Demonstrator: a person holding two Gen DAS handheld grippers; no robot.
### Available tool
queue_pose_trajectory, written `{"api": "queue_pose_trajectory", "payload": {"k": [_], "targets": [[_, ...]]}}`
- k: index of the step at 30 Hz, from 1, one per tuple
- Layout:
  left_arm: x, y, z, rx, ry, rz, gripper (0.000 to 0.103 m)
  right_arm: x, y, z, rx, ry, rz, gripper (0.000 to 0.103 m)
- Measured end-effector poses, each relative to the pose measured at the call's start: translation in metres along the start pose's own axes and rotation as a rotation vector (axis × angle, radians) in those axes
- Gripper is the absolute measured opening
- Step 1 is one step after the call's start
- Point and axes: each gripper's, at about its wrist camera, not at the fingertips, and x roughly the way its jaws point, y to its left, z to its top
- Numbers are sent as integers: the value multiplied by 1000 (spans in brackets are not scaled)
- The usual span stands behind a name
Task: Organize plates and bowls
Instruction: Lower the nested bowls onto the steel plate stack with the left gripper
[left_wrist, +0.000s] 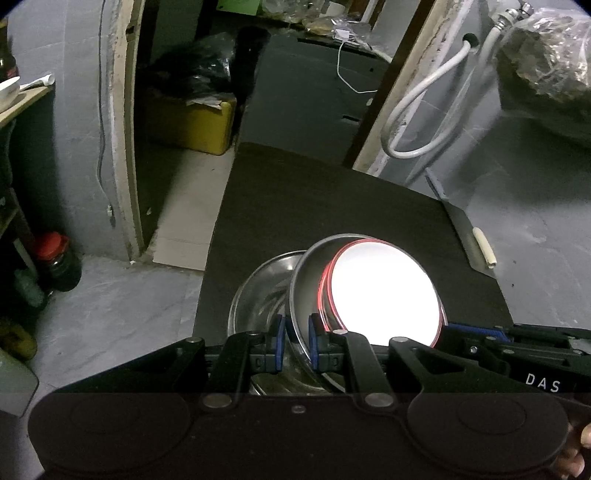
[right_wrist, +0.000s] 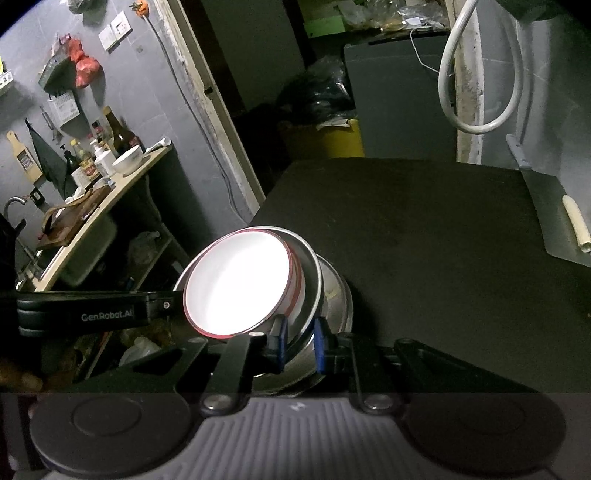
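Note:
A white bowl with a red rim sits nested in a steel bowl, and the pair is tilted. My left gripper is shut on the steel bowl's rim, one blue pad inside and one outside. My right gripper is shut on the same rim from the opposite side; it also shows in the left wrist view as the right gripper. The left gripper reaches in at the left of the right wrist view. A second steel bowl lies under the pair on the black table.
A cleaver with a pale handle lies at the table's right edge. Beyond the table are a yellow box and a white hose. A red-capped jar stands on the floor at left. A shelf with bottles and a white bowl runs along the wall.

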Motion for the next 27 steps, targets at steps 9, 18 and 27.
{"api": "queue_pose_trajectory", "payload": {"k": [9,18,27], "targets": [[14,2,8,7,17,19,13,19,-3,5,7,17,0,17],[22,5,8,-2,33,27,13,26,-4,5,16,30,-1,16],[26,7,9,-11,48,35,13,31,-3,5,18,39,-5,16]]}}
